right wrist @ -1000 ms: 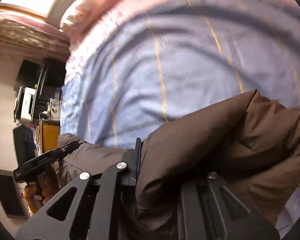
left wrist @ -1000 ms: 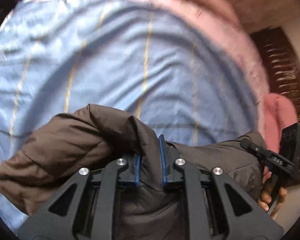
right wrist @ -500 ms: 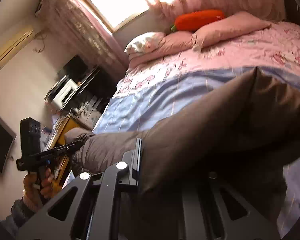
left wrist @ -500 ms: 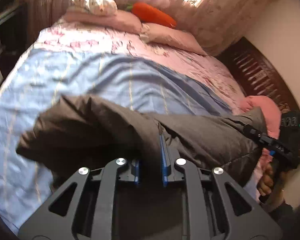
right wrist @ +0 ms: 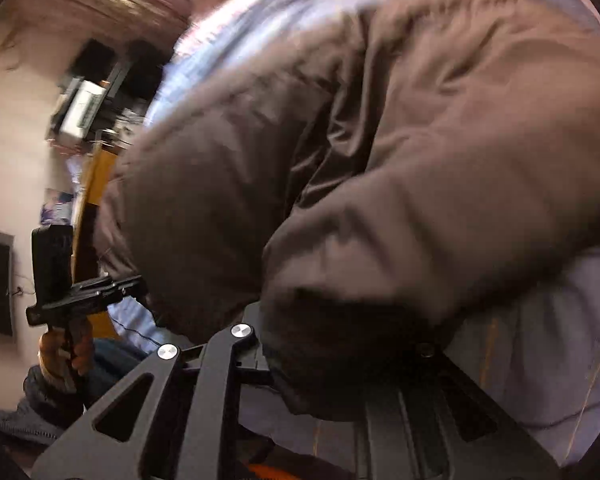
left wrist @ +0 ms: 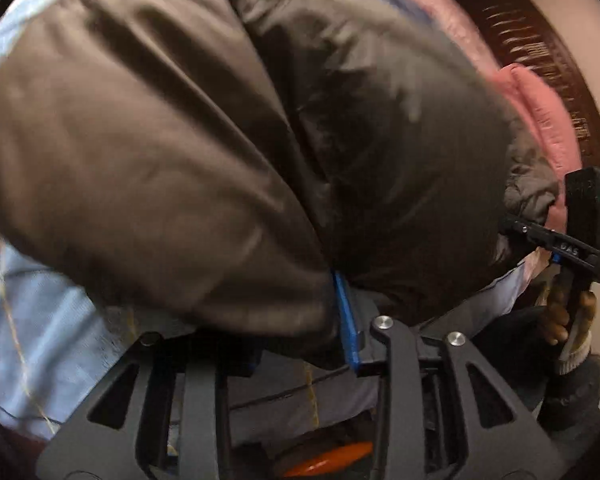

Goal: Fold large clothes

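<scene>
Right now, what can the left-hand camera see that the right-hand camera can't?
Only the left wrist view shows the right gripper, the pink cushion and the dark carved headboard. Only the right wrist view shows the left gripper biting the garment's far edge, plus blurred shelves. Both show the brown padded jacket filling the frame over the blue striped sheet.

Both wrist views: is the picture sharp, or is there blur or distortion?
Left wrist view: the brown jacket is smeared by motion blur, and the fisheye bends the blue sheet at the edges. Right wrist view: the jacket and the background furniture are blurred too.
</scene>
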Tool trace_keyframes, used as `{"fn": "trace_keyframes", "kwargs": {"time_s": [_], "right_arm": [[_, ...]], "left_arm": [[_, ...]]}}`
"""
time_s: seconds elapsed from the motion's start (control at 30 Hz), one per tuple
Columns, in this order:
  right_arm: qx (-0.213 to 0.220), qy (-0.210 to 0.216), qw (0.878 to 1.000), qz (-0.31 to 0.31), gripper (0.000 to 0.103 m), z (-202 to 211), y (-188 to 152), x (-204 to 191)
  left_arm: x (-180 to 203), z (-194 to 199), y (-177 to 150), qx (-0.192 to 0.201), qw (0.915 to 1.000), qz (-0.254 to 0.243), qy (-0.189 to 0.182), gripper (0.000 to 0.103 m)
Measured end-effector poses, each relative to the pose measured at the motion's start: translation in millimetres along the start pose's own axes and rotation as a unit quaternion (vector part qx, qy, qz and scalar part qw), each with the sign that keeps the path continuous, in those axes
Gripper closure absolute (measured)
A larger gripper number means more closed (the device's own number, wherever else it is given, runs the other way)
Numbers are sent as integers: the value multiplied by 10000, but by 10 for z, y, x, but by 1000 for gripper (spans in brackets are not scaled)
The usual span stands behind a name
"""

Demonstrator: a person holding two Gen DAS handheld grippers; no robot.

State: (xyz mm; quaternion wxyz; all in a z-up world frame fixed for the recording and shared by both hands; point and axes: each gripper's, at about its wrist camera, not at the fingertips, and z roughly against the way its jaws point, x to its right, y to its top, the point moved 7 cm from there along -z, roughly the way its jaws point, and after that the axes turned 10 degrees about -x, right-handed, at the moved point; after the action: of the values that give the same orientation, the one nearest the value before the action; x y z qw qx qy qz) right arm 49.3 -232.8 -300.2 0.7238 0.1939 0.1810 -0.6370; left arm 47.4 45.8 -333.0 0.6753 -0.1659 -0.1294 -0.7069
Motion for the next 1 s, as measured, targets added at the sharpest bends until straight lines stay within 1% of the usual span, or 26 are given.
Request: {"fn": "trace_keyframes", "kwargs": {"time_s": [0.07, 0.1, 0.13, 0.2, 0.23, 0.27, 0.3, 0.33, 0.37, 0.4, 0.43, 0.47, 0.5, 0.53, 0.57, 0.6, 0.63, 0.67, 0.7, 0.77, 0.8, 0.83, 0.9, 0.93, 0.97, 1.0], "right_arm": [[105, -186, 9997, 148, 88, 14, 9, -40], [179, -131, 9997, 119, 86, 66, 7, -48], [196, -31, 9998, 36, 79, 111, -14, -45], [185, 262, 9991, -281, 55, 204, -123, 42], [264, 237, 9978, -551, 31, 299, -226, 151], [366, -33, 9962, -786, 25, 387, -331, 285], [502, -478, 9930, -953, 25, 536, -443, 425], [680, -690, 9902, -1004, 25, 662, -491, 469], [1167, -850, 9833, -1112, 30, 910, -518, 481], [1640, -1108, 9749, -1021, 32, 1171, -489, 410], [1926, -1290, 9689, -866, 33, 1345, -433, 299], [2261, -1455, 9614, -593, 33, 1522, -337, 110], [2402, -1514, 9581, -376, 33, 1585, -252, -45], [2388, -1617, 9575, -2, 33, 1563, -76, -318], [2305, -1680, 9583, 166, 33, 1491, 28, -443], [2118, -1800, 9596, 450, 33, 1299, 205, -632], [1927, -1916, 9607, 571, 33, 1117, 326, -716], [1590, -2063, 9635, 614, 34, 872, 439, -730], [1272, -2187, 9658, 562, 34, 658, 497, -649], [950, -2434, 9644, 408, 36, 386, 485, -472], [835, -2612, 9612, 310, 36, 301, 449, -325], [697, -2746, 9589, 157, 37, 196, 361, -102], [485, -2508, 9666, -198, 35, 106, 278, 190], [277, -2295, 9712, -579, 34, 28, 186, 380], [192, -2234, 9717, -742, 28, -3, 131, 467], [133, -2280, 9704, -785, 26, -35, 97, 515]], "left_arm": [[-22, -11, 56, 2, 10000, 80, -30, 69], [-17, 44, 75, 78, 10000, 59, -2, 68], [-3, 95, 60, 125, 9999, 10, 37, 65], [-33, 219, -84, 203, 9995, -97, 208, 46], [-83, 293, -191, 230, 9993, -74, 291, 31], [-148, 362, -290, 261, 9990, -5, 360, 32], [-249, 461, -388, 325, 9983, 108, 476, 35], [-332, 561, -448, 429, 9972, 179, 587, 45], [-425, 816, -486, 740, 9937, 235, 813, 57], [-460, 987, -484, 973, 9903, 245, 966, 60], [-453, 1255, -433, 1350, 9840, 248, 1137, 60], [-380, 1505, -333, 1712, 9780, 187, 1180, 60], [-278, 1631, -255, 1892, 9749, 85, 1170, 60], [-131, 1734, -106, 2077, 9712, -65, 1162, 60], [5, 1766, 61, 2234, 9677, -146, 1163, 59], [101, 1736, 199, 2278, 9665, -189, 1164, 59], [212, 1625, 364, 2206, 9683, -251, 1145, 58], [304, 1437, 527, 2050, 9713, -307, 1168, 58], [343, 1279, 606, 1921, 9732, -328, 1221, 58], [285, 795, 733, 1432, 9801, -260, 1353, 61], [195, 573, 682, 1197, 9825, -159, 1419, 61], [115, 440, 657, 1008, 9840, -72, 1467, 62], [-38, 179, 566, 591, 9891, 26, 1351, 62], [-85, 145, 517, 523, 9896, 32, 1340, 62], [-121, 100, 453, 462, 9894, 11, 1375, 62], [-139, 63, 420, 450, 9891, -18, 1401, 62]]}}
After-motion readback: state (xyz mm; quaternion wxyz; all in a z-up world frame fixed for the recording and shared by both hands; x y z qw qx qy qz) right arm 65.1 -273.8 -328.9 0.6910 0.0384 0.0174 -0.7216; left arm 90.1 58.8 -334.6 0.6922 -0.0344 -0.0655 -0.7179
